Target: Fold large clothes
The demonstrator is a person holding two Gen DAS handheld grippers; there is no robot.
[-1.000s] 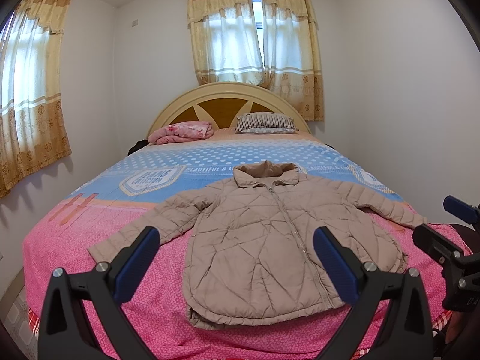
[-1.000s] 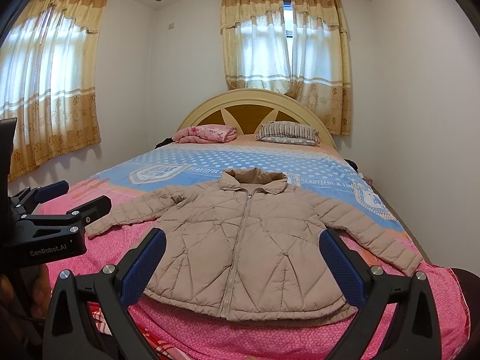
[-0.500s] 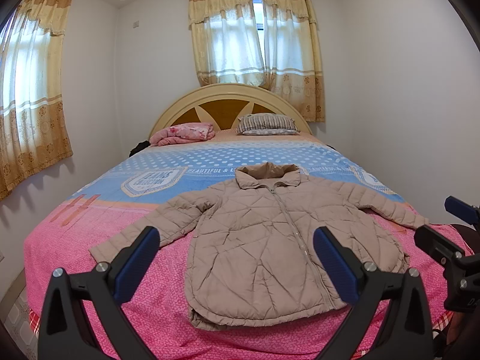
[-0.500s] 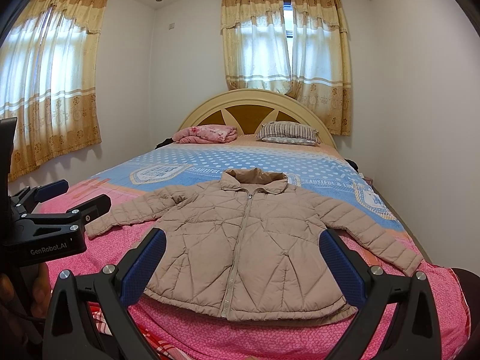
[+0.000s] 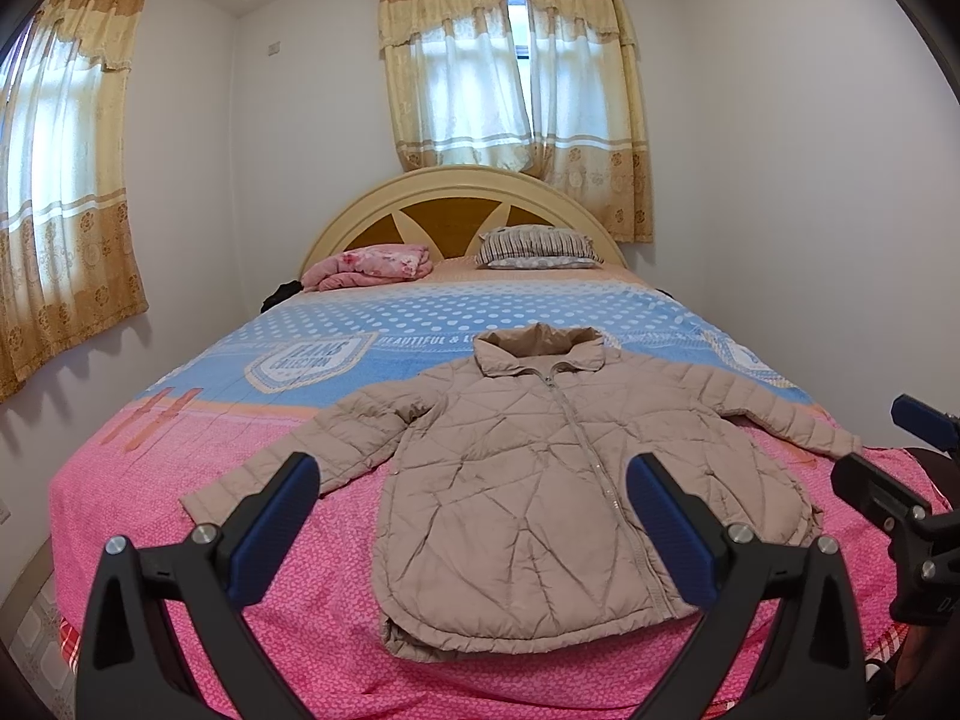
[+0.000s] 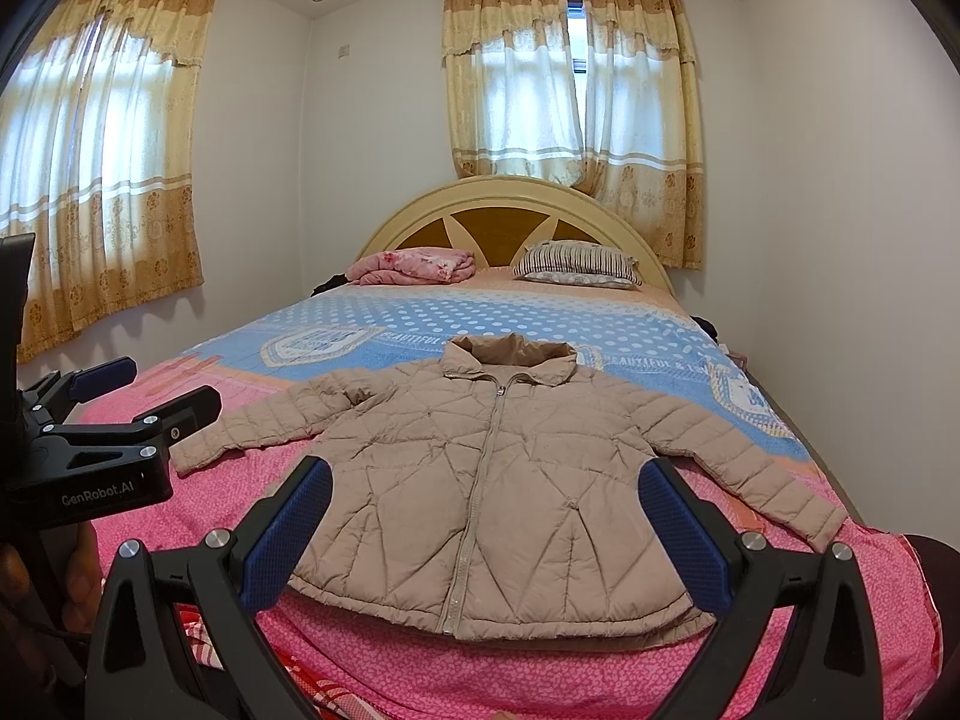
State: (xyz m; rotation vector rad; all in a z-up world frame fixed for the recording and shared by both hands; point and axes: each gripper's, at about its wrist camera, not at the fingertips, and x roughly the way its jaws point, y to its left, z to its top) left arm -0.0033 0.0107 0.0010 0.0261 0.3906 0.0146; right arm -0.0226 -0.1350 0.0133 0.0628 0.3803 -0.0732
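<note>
- Left wrist view: the left gripper (image 5: 471, 525) hangs above the foot of the bed (image 5: 150, 498), its two blue-padded fingers (image 5: 273, 525) spread wide apart with nothing between them.
- A beige quilted jacket (image 5: 534, 492) lies flat on the pink part of the bedspread, front side up, zipped, collar toward the headboard (image 5: 462, 210) and hem near the foot edge.
- Both sleeves are spread out to the sides; the left-side sleeve (image 5: 306, 462) angles down toward the foot of the bed.
- At the right edge of this view the right gripper (image 5: 900, 456) shows from the side, above the bed's corner and clear of the jacket.
- Right wrist view: the right gripper (image 6: 486, 537) is also held above the foot of the bed with its blue pads (image 6: 684, 537) wide apart, holding nothing; the jacket (image 6: 498, 480) lies beyond and below them.
- The left gripper (image 6: 144, 390) appears at the left edge, near the cuff of the sleeve but not touching it.
- A folded pink blanket (image 6: 414, 264) and a striped pillow (image 6: 576, 261) rest by the headboard, well apart from the jacket.
</note>
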